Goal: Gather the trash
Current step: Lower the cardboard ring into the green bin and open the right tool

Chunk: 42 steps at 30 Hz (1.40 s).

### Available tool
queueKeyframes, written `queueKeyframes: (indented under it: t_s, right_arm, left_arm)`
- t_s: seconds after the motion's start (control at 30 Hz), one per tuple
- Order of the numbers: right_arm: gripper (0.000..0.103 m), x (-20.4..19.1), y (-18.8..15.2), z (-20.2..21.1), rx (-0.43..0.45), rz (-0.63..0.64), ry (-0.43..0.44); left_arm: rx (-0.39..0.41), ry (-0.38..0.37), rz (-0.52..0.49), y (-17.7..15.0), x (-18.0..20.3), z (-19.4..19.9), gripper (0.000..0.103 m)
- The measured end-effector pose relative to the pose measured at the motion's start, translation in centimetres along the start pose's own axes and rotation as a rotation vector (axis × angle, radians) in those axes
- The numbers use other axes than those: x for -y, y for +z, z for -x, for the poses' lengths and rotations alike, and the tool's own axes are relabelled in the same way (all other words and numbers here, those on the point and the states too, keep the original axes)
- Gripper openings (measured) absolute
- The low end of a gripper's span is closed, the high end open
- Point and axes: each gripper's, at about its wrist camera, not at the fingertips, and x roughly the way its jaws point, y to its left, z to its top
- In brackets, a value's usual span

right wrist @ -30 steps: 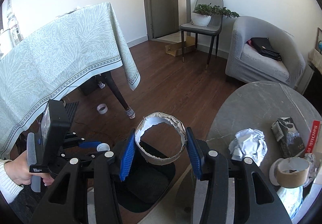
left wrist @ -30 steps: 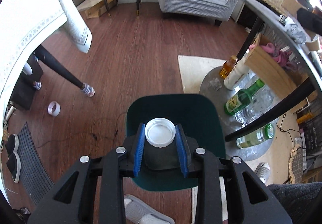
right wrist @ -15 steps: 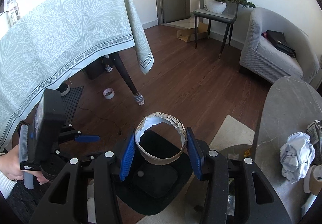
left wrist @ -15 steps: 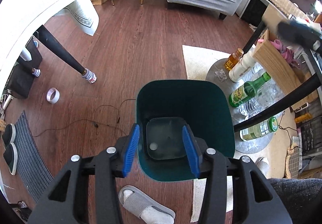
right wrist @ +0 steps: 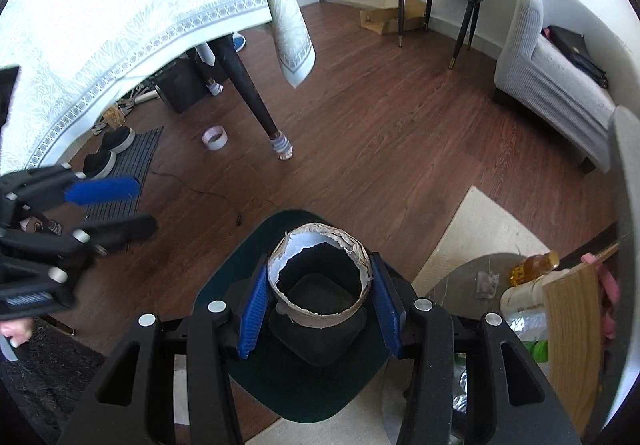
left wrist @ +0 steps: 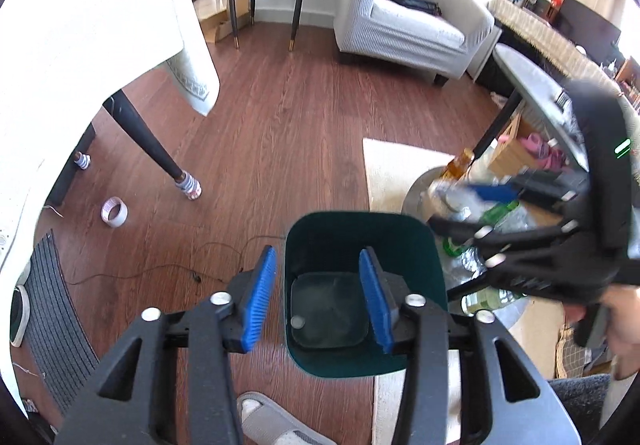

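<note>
Fingers of the right gripper (right wrist: 316, 303) squeeze the cardboard ring (right wrist: 320, 281) over the green bin (right wrist: 224, 293) at six o'clock; next, let go. Left gripper (left wrist: 318, 299) fingers have just been closing on nothing, still apart

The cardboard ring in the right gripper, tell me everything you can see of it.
The cardboard ring is a short, wide brown tube, open at both ends, white inside, with a ragged, torn upper rim. It looks like a spent tape core. The right gripper clamps it between its blue pads, opening facing the camera, directly above the dark green bin, whose bottom shows through it.
</note>
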Motion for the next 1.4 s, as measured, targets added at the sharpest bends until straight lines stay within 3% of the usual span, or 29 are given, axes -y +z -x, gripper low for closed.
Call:
queueKeyframes:
  t_s: [0.4,0.67,0.8,1.1,1.4]
  right_arm:
    - [0.049,-0.5,-2.0,-5.4,-0.157,-0.003,-0.003]
    - [0.050,-1.1,-3.3,-7.4,-0.221,0.018,-0.012]
    - [0.056,-1.3,-3.7,-7.6,-0.229,0.032,-0.012]
    - [0.058,-1.6,-3.2,-5.4,-0.172,0.061,0.006]
    - [0.058,-2.5,-1.3,0.1,-0.022,0.095,0.034]
  left_arm:
    - [0.132,-0.038,-0.001,1.8,1.0,4.1,0.026]
    - [0.183,-0.056,0.016,2.8,1.0,6.0,0.025]
    - [0.209,-0.053,0.015,3.0,1.2,6.9,0.025]
    - [0.248,-0.032,0.021,3.6,1.3,8.3,0.025]
    - [0.294,-0.015,-0.011,4.0,2.6,9.5,0.025]
